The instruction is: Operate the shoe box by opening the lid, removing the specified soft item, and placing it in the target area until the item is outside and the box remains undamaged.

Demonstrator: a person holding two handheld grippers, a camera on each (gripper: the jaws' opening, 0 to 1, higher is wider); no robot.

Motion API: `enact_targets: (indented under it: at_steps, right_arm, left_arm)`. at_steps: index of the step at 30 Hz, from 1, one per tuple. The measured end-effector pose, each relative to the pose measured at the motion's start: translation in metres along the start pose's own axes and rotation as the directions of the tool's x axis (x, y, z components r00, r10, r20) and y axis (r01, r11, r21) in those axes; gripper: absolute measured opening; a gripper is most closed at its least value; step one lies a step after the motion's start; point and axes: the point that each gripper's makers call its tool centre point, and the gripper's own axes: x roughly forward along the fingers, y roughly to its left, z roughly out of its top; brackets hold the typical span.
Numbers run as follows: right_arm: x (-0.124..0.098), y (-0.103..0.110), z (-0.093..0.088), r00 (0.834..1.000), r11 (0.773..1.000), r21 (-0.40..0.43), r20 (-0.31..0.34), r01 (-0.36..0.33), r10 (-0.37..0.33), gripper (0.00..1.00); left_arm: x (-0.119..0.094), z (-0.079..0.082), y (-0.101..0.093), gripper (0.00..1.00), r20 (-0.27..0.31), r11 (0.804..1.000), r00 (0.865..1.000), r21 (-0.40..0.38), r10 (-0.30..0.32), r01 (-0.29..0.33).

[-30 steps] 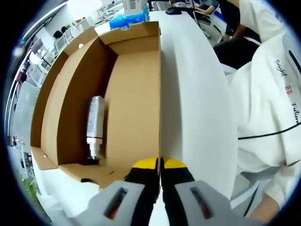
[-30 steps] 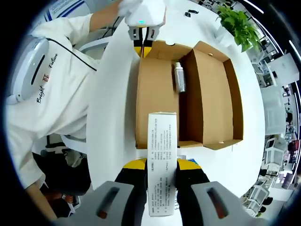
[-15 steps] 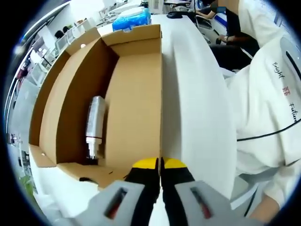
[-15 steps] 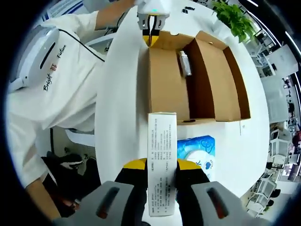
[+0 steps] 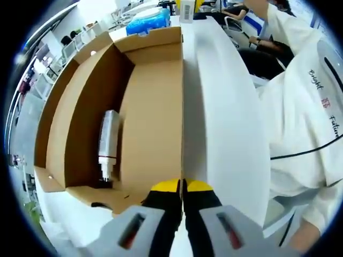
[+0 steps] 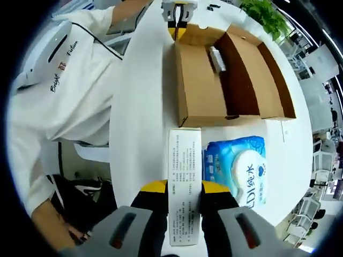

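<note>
The brown cardboard shoe box (image 5: 96,107) lies open on the white table, its lid (image 5: 155,118) folded out flat. A silver bottle (image 5: 109,143) lies inside against the box wall. My left gripper (image 5: 182,186) is shut on the lid's near edge. In the right gripper view the same box (image 6: 201,80) and bottle (image 6: 217,58) sit farther off, with the left gripper (image 6: 176,19) at the lid's far corner. My right gripper (image 6: 185,187) is shut on a white printed carton (image 6: 185,176), held above the table short of the box.
A blue pack of wet wipes (image 6: 238,171) lies on the table (image 6: 139,107) just right of the carton, near the box's end. A person in a white shirt (image 6: 69,91) stands along the table's left side. A potted plant (image 6: 265,16) stands far off.
My right gripper has drawn back from the box with the carton, bringing the wet wipes pack into view beside it. The left gripper holds the lid as before.
</note>
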Motion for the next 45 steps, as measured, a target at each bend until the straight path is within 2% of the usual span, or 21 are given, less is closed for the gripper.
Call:
enact_targets:
  at_steps: [5,9,10,14,20,26,34,45]
  right_arm:
    - [0.007,0.006,-0.005,1.0,1.0,0.005,0.0,0.005,-0.005,0.21]
    - [0.016,0.014,0.0,0.999,0.999,-0.036,0.034,-0.014,0.015,0.21]
    - [0.021,0.02,0.0,0.998,0.998,-0.04,0.027,-0.048,0.049,0.21]
    - [0.029,0.014,-0.003,0.999,0.998,-0.049,0.0,-0.032,0.032,0.21]
    - [0.04,0.014,-0.005,0.998,0.997,-0.054,-0.001,-0.062,0.062,0.21]
    - [0.048,0.008,-0.007,0.999,0.997,-0.05,-0.005,-0.052,0.052,0.21]
    - [0.055,0.008,-0.006,0.998,0.995,-0.078,-0.006,-0.06,0.059,0.21]
    - [0.061,0.006,-0.01,0.998,0.996,-0.066,-0.009,-0.065,0.065,0.21]
  left_arm:
    - [0.0,0.0,0.0,0.01,0.003,1.0,1.0,0.0,-0.001,0.001]
    - [0.0,0.0,0.0,0.01,0.002,1.0,1.0,-0.005,-0.002,0.002]
    - [0.0,0.0,0.0,0.01,0.001,1.0,1.0,-0.009,-0.004,0.004]
    - [0.0,-0.001,0.001,0.01,0.005,1.0,1.0,-0.007,-0.003,0.003]
    - [0.0,-0.001,0.001,0.01,0.0,1.0,1.0,-0.002,0.001,-0.001]
    - [-0.001,-0.001,0.002,0.01,0.002,1.0,1.0,-0.004,0.0,0.0]
    - [-0.001,-0.001,0.002,0.01,0.002,1.0,1.0,-0.005,0.001,-0.001]
    - [-0.001,-0.001,0.001,0.01,0.004,1.0,1.0,-0.005,0.0,0.0]
